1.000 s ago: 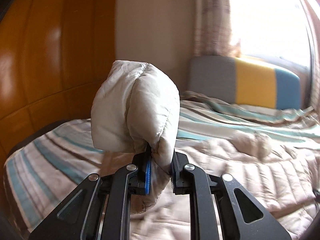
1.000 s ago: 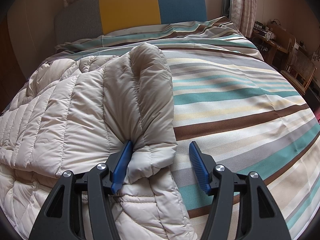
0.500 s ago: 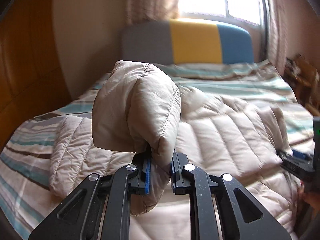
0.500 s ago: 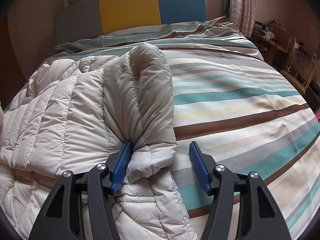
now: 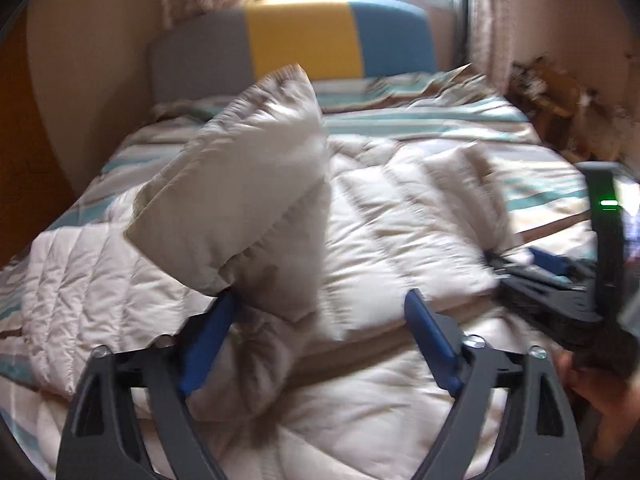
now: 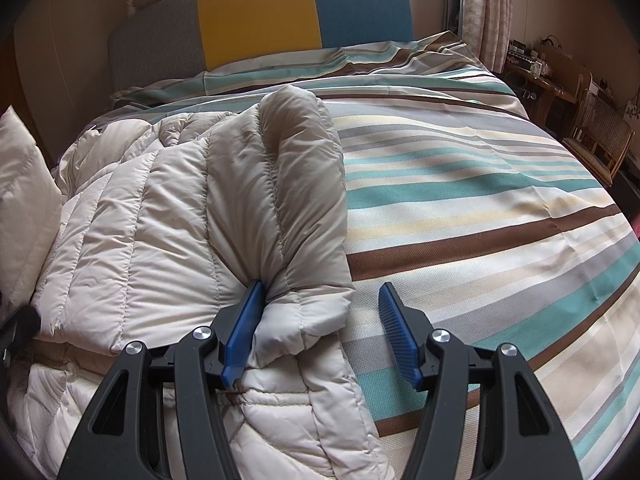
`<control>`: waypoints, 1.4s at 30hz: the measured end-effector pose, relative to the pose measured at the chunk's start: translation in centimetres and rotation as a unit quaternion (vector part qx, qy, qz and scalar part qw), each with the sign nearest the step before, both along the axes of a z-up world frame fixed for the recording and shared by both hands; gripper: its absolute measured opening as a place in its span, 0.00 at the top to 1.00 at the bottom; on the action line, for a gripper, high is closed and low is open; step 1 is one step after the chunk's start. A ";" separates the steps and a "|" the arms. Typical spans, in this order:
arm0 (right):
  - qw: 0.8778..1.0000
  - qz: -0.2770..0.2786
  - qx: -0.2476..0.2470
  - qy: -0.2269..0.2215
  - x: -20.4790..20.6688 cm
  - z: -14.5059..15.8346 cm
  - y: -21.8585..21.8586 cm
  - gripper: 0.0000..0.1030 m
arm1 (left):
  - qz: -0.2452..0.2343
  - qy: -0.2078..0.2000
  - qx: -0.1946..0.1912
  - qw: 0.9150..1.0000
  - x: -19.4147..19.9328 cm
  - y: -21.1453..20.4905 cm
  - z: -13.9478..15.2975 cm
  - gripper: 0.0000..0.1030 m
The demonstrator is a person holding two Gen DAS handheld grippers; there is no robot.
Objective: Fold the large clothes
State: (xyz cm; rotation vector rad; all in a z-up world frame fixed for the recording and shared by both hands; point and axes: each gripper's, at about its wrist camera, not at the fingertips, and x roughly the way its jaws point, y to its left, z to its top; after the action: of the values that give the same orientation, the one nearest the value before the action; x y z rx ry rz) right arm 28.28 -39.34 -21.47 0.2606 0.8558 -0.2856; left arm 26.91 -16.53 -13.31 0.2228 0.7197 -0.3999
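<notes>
Left wrist view: left tongs (image 5: 320,322) spread wide, grip nothing; beige down jacket (image 5: 400,220) on striped bed (image 5: 540,192), one fold (image 5: 240,200) raised at 11 o'clock, touching left pad. Right tongs (image 5: 532,264) at 3 o'clock.

Right wrist view: right tongs (image 6: 320,328) apart, jacket cuff (image 6: 304,316) between pads, touching left pad only. Headboard (image 6: 260,20) at 12 o'clock.

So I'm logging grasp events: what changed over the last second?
The left gripper swung from the wall toward the headboard, then opened, letting go of the sleeve over the down jacket. The right gripper stayed open and motionless beside the other sleeve.
</notes>
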 end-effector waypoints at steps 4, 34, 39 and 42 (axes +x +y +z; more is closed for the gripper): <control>1.000 0.001 0.006 -0.002 0.0 0.0 -0.1 0.42 | -0.045 -0.030 -0.017 0.998 -3.0 0.8 1.6 0.16; 0.986 0.107 0.121 -0.029 4.2 4.4 6.6 0.82 | 0.275 0.033 -0.047 0.960 4.1 22.3 -2.0 0.32; 0.986 0.092 0.097 -0.104 1.4 7.6 6.0 0.69 | 0.244 0.008 -0.057 0.968 3.4 22.4 0.8 0.30; 0.982 0.121 0.078 -0.121 2.2 9.4 8.0 0.69 | 0.233 -0.017 -0.038 0.972 4.9 21.7 1.8 0.29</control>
State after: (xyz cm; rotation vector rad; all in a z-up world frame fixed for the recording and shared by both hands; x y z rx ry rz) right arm 30.45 -31.31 -12.03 0.3273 0.6602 0.0423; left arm 31.84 5.14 -11.48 -0.0162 0.6978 0.0246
